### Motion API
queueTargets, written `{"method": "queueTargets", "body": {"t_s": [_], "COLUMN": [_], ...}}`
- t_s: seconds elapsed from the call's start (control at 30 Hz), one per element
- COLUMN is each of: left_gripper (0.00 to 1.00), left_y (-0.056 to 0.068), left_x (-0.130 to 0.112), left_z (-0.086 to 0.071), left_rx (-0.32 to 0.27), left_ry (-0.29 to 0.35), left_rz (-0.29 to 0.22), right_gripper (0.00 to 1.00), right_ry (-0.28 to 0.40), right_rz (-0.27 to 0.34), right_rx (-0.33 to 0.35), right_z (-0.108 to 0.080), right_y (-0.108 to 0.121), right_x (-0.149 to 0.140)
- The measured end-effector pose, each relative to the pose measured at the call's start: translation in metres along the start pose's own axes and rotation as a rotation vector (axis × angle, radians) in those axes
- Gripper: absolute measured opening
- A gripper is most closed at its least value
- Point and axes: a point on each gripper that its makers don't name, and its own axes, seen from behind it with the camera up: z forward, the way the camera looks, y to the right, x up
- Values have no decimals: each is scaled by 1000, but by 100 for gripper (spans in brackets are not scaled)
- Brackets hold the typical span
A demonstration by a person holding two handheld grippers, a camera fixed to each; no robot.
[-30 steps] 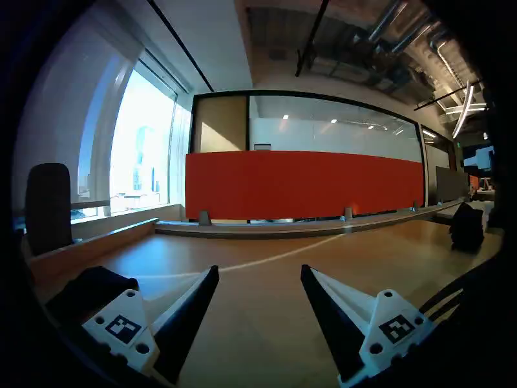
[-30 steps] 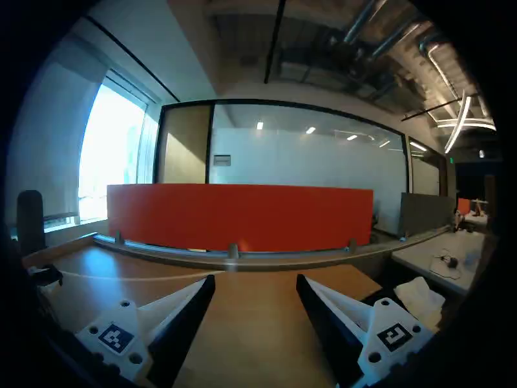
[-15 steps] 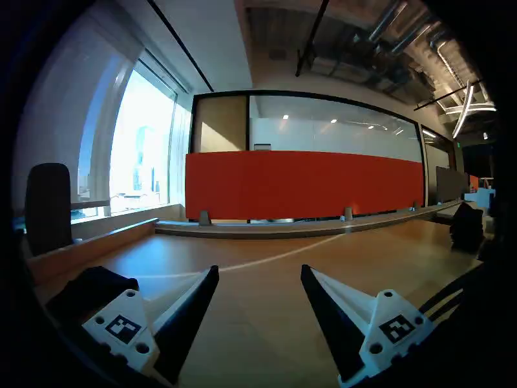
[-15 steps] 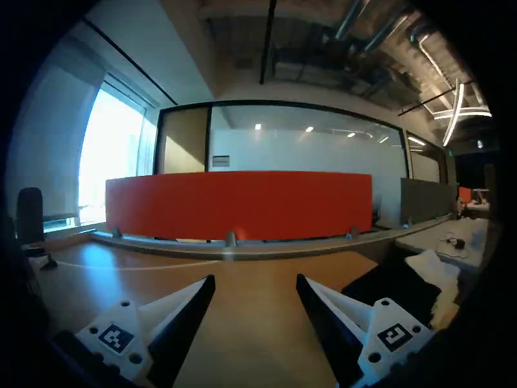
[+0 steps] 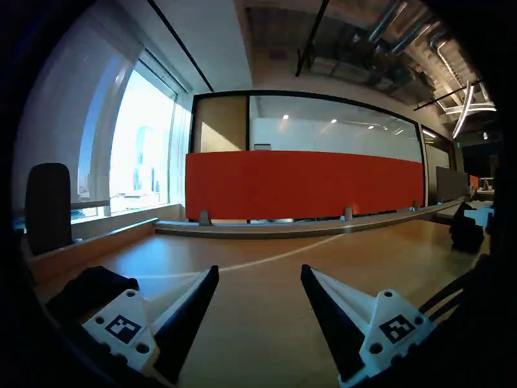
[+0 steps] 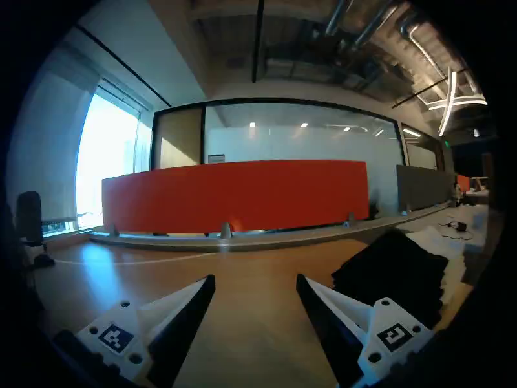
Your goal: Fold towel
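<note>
Wooden tabletop [image 5: 362, 249] lies bare ahead of the spread left tongs [image 5: 258, 268], while the right tongs [image 6: 254, 278], also spread and empty, are the nearer pair to the black towel [image 6: 394, 275], which rests on a pale stack [image 6: 455, 258] just ahead to their right.

No writing can be read; the wall plaque [image 6: 216, 158] is too small to make out.
</note>
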Motion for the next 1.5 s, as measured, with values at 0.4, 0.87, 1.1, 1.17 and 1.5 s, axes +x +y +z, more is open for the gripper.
{"method": "queueTargets", "body": {"t_s": [0.4,0.87,1.1,1.17,1.5], "left_gripper": [94,94,94,94,94], "left_y": [0,1,1,1,1], "left_x": [0,0,0,-1,0], "left_z": [0,0,0,0,0], "left_rx": [0,0,0,0,0], "left_ry": [0,0,0,0,0], "left_rz": [0,0,0,0,0], "right_gripper": [97,97,97,97,97], "right_ry": [0,7,6,6,6], "right_rz": [29,-34,-66,-64,-64], "right_rx": [17,40,41,38,35], "right_z": [-1,-1,-1,-1,-1], "right_y": [-4,-18,-23,-22,-22], "right_x": [-6,-10,-12,-12,-10]}}
